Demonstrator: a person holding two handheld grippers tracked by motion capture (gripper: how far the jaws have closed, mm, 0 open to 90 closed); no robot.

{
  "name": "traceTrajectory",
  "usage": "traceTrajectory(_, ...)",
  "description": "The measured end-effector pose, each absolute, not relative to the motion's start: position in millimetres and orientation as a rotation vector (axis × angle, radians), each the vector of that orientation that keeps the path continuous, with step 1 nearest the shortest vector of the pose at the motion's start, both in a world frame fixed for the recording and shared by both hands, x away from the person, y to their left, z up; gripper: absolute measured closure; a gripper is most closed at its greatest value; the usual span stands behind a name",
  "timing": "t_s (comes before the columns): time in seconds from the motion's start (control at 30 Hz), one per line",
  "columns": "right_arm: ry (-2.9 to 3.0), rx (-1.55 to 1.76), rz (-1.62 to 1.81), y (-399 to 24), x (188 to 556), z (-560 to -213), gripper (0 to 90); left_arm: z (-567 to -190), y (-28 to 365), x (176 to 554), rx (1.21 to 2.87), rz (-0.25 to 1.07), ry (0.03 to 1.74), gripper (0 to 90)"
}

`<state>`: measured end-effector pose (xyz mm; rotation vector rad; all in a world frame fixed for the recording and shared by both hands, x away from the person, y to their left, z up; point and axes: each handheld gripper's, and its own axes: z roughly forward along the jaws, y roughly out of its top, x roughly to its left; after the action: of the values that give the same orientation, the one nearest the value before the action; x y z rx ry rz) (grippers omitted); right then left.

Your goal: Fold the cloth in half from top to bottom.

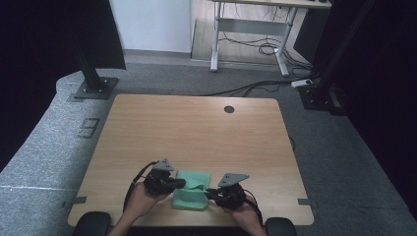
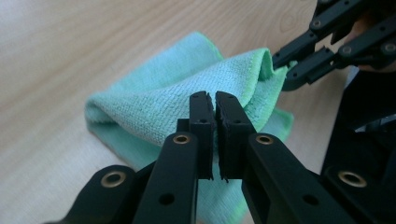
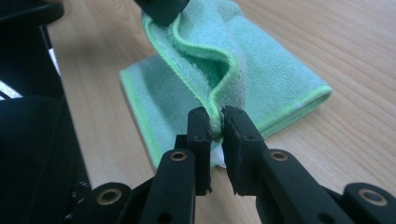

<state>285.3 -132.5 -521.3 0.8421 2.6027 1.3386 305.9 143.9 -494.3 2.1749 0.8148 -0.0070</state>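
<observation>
I hold both grippers, left [image 2: 214, 100] and right [image 3: 215, 116], pinching the green cloth [image 1: 191, 189] at six o'clock, apparently to fold it.

Wood table [image 1: 196, 128] on grey carpet [image 1: 344, 162], desk [image 1: 255, 29] at back.

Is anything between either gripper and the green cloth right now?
Nothing visible. The left gripper and the right gripper each pinch an edge of the green cloth, lifting part of it off the table.
</observation>
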Motion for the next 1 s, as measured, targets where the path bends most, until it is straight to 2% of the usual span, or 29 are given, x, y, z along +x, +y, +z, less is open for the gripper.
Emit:
traceTrajectory(0.17, 2.618, 0.836, 1.321, -134.7, 280.7, -520.9, 76.4, -504.1, 145.5, 292.8, 2.177, -0.016, 0.816, 83.1)
traceTrajectory(0.2, 2.618, 0.845, 1.304, -137.7, 279.4, -521.4, 73.4, -506.9, 145.9, 290.0, 2.177, -0.023, 0.817, 77.3)
traceTrajectory(0.23, 2.618, 0.845, 1.304, -137.7, 279.4, -521.4, 73.4, -508.9, 146.7, 287.0, 2.181, -0.016, 0.816, 77.3)
traceTrajectory(0.33, 2.604, 0.877, 1.280, -148.5, 281.0, -522.2, 66.7, -507.5, 156.7, 279.9, 2.151, 0.014, 0.829, 61.7)
traceTrajectory(0.4, 2.598, 0.885, 1.283, -151.5, 281.7, -521.8, 65.6, -504.9, 160.5, 279.8, 2.136, 0.015, 0.834, 58.5)
traceTrajectory(0.43, 2.588, 0.897, 1.266, -156.5, 283.4, -520.2, 61.5, -501.7, 164.2, 280.1, 2.120, 0.021, 0.839, 52.5)
traceTrajectory(0.53, 2.579, 0.903, 1.269, -161.2, 286.5, -516.1, 56.9, -491.6, 172.5, 285.7, 2.096, 0.052, 0.850, 44.1)
traceTrajectory(0.57, 2.579, 0.903, 1.269, -161.2, 286.5, -516.1, 56.9, -488.8, 174.1, 288.8, 2.091, 0.073, 0.857, 44.1)
traceTrajectory(0.6, 2.571, 0.919, 1.256, -161.0, 291.2, -513.3, 52.9, -484.9, 175.0, 297.5, 2.085, 0.103, 0.868, 38.9)
traceTrajectory(0.63, 2.571, 0.919, 1.256, -161.0, 291.2, -513.3, 52.9, -484.9, 175.0, 297.5, 2.085, 0.103, 0.868, 36.7)
traceTrajectory(0.67, 2.568, 0.933, 1.251, -157.6, 298.1, -511.6, 47.4, -484.2, 174.3, 302.8, 2.084, 0.123, 0.874, 34.6)
traceTrajectory(0.7, 2.568, 0.933, 1.251, -157.6, 298.1, -511.6, 47.4, -484.4, 172.6, 310.0, 2.085, 0.152, 0.886, 34.6)
traceTrajectory(0.8, 2.527, 0.966, 1.257, -141.1, 315.6, -509.6, 36.6, -491.7, 165.4, 333.8, 2.074, 0.189, 0.931, 29.6)
traceTrajectory(1.0, 2.519, 0.988, 1.225, -116.6, 329.6, -514.8, 26.2, -512.6, 158.0, 343.9, 2.130, 0.224, 0.978, 25.9)
